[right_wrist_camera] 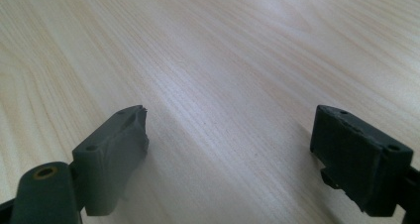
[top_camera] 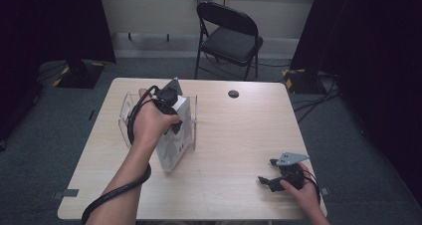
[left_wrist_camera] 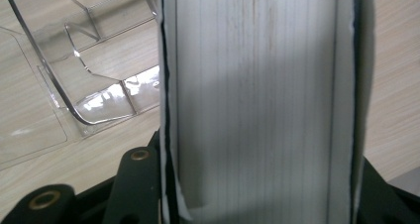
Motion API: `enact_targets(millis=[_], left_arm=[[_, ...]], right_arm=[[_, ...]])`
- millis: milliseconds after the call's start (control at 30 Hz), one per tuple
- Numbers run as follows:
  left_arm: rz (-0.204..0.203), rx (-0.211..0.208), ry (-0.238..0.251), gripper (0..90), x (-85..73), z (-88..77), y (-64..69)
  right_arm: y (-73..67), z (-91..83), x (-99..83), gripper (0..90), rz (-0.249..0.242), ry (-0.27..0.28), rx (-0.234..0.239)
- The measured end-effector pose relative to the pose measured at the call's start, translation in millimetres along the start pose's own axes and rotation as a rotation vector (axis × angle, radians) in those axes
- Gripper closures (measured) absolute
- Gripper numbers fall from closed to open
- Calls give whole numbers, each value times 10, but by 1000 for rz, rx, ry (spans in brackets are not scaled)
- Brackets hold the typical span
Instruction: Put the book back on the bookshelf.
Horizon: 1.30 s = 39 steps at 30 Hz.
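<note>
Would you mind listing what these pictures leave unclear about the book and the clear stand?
- Book cover print: too small in the high view; the left gripper view shows its page edges.
- Left hand-held gripper pads: the hand covers them in the high view.
- Clear stand: its shape is cut off by the left gripper view's edge and hidden by the book.

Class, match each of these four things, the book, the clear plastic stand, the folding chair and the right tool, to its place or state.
Things:
1. book
2. clear plastic stand
3. folding chair
4. right tool

Places or states:
A. open above bare wood
B. on the floor beyond the table
C. clamped in the left tool
D. on the table beside the book

Pairs: 1-C, 2-D, 3-B, 4-A
</note>
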<state>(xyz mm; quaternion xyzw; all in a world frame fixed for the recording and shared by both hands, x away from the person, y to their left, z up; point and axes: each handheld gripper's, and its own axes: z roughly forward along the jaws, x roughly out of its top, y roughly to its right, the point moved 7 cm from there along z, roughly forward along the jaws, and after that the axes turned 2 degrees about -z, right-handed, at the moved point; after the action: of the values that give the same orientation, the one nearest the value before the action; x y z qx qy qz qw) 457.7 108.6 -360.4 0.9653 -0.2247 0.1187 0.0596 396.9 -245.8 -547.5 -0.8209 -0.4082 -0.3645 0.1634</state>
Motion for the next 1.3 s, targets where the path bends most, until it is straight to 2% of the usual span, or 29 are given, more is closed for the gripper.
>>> enact_targets(millis=[33,67,133,167,267,367,600,733,767,933,1167,1300], left_arm=[[-35,0,4,532,1,5,17],[-40,-4,7,532,7,8,16],[-85,-5,8,532,10,11,30],[-91,-3,7,532,14,11,32],[-98,19,10,532,31,7,9],[-110,-1,10,531,44,5,-1],[-124,20,13,532,87,-5,5],[-136,13,13,532,107,6,7],[-139,23,15,532,113,9,0],[-137,24,10,532,147,19,2],[-166,17,16,532,195,50,2],[-172,30,26,532,224,64,-9]], right_arm=[[-1,0,0,137,0,-1,1],[1,-2,-1,137,0,-2,-3],[1,-1,-1,137,-2,-1,0],[1,0,0,137,-1,0,-1],[0,-2,-1,137,0,-2,-1],[0,0,-1,137,-1,0,1],[1,-1,-1,137,-2,-1,0],[2,-2,-2,137,-2,-3,-2],[-1,0,0,137,1,0,0],[1,-3,-1,137,1,-2,-3],[-1,0,1,137,2,0,0],[1,-2,-1,137,-1,-2,-2]])
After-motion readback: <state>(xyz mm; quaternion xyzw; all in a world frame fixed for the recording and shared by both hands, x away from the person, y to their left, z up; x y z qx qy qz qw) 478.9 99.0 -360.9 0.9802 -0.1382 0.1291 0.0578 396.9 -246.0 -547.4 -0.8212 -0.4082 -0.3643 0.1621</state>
